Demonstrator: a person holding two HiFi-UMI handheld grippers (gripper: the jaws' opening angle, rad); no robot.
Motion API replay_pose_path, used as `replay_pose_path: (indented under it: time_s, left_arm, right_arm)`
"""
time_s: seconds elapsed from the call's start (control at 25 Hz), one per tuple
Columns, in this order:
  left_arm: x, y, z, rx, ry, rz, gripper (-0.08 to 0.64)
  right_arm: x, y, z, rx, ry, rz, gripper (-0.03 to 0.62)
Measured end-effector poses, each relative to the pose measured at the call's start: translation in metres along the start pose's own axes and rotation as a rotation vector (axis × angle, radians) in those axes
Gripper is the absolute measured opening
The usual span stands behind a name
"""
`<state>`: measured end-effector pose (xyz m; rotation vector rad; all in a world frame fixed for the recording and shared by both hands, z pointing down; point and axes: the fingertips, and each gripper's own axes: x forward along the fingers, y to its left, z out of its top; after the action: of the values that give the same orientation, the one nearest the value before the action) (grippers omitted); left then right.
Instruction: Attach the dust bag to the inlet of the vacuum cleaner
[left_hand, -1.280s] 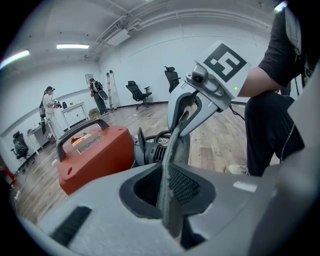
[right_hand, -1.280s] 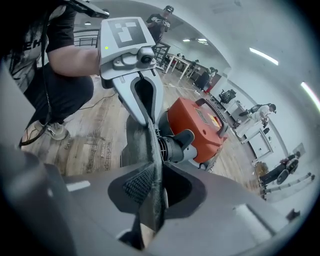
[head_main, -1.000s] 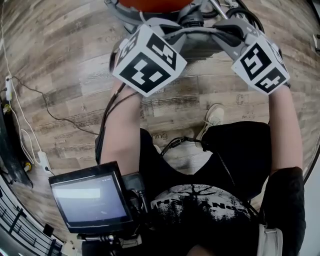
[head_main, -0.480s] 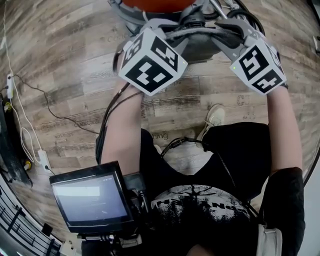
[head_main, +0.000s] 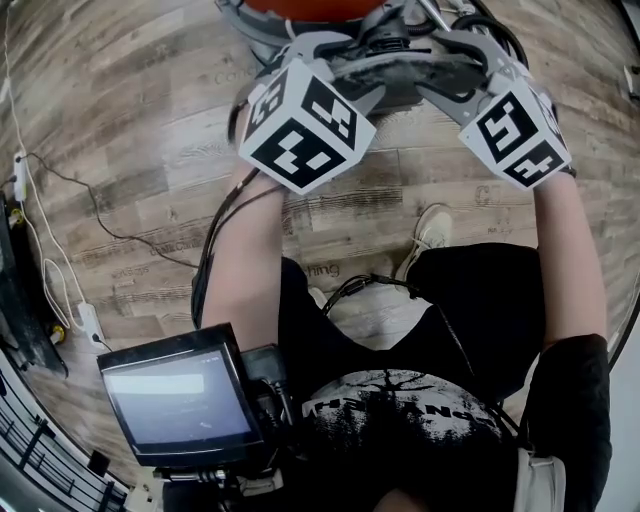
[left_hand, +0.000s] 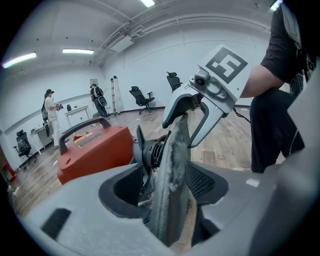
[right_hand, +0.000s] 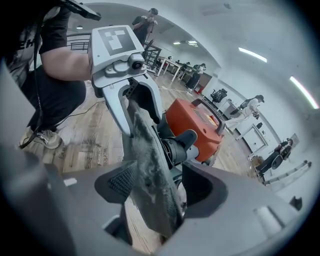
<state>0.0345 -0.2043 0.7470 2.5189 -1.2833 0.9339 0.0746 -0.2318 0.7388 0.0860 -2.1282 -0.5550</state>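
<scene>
Floor: wood planks (head_main: 120, 120), grey and brown, with pale streaks.
Walls: the far wall (left_hand: 150, 70) is plain and pale, a light blue-white.
Ceiling: the white ceiling (left_hand: 75, 22) has long rails or pipes running along it.
Lights: long bright light strips (left_hand: 77, 51) shine up high.
Chairs: two black office chairs (left_hand: 141, 96) stand near the far wall.
Table: a white table (left_hand: 75, 114) stands far off, with two people (left_hand: 50, 107) beside it.
Ladder: a tall thin thing (left_hand: 116, 94) by the wall looks like a ladder.
Wires: a white plug strip (head_main: 88, 322) and thin wires lie on the floor at the side.
Railing: black bars (head_main: 35, 445) fill one bottom corner of the head view.
</scene>
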Motion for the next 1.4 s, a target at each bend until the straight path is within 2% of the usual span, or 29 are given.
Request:
replay_pose_path:
  time_s: [0.2, 0.28, 0.4, 0.48, 0.52, 0.6, 0.64, 0.72, 0.84, 1.04, 1.16, 1.28, 1.4]
  left_arm:
    - [-0.006, -0.001, 0.008, -0.005, -0.039, -0.005, 0.267]
    - [-0.014, 0.0, 0.011, -0.012, -0.061, -0.002, 0.259]
    - [-0.028, 0.002, 0.018, -0.033, -0.127, 0.015, 0.174]
    - [-0.038, 0.004, 0.022, -0.029, -0.174, 0.048, 0.064]
    - [-0.043, 0.006, 0.024, -0.022, -0.198, 0.071, 0.031]
    - [-0.052, 0.011, 0.03, -0.003, -0.248, 0.12, 0.005]
    - [-0.055, 0.012, 0.032, 0.001, -0.27, 0.137, 0.005]
    - [-0.058, 0.012, 0.036, -0.017, -0.31, 0.146, 0.005]
    - [-0.06, 0.01, 0.039, -0.074, -0.358, 0.111, 0.005]
    - [-0.061, 0.01, 0.035, -0.104, -0.369, 0.095, 0.005]
    - [-0.062, 0.011, 0.036, -0.107, -0.371, 0.11, 0.004]
    - [-0.064, 0.015, 0.036, -0.127, -0.371, 0.135, 0.005]
    - [-0.071, 0.024, 0.042, -0.137, -0.396, 0.175, 0.005]
  right_arm:
    - [-0.006, 0.001, 0.005, -0.005, -0.033, -0.029, 0.292]
    - [-0.01, 0.0, 0.009, -0.004, -0.052, -0.039, 0.271]
    - [-0.022, 0.001, 0.021, 0.013, -0.096, -0.038, 0.184]
    - [-0.029, 0.0, 0.029, 0.019, -0.128, -0.052, 0.131]
    - [-0.032, -0.001, 0.031, 0.016, -0.139, -0.066, 0.098]
    - [-0.036, -0.002, 0.033, 0.003, -0.152, -0.095, 0.016]
    - [-0.037, -0.003, 0.033, -0.004, -0.154, -0.104, 0.005]
    - [-0.038, -0.002, 0.032, -0.01, -0.163, -0.114, 0.005]
    - [-0.042, -0.001, 0.034, 0.016, -0.199, -0.11, 0.003]
    - [-0.041, 0.001, 0.036, 0.037, -0.236, -0.081, 0.003]
    - [-0.042, -0.003, 0.04, -0.01, -0.26, -0.057, 0.003]
    - [-0.046, -0.012, 0.047, -0.009, -0.326, -0.044, 0.005]
    - [-0.057, -0.029, 0.055, 0.066, -0.429, -0.05, 0.005]
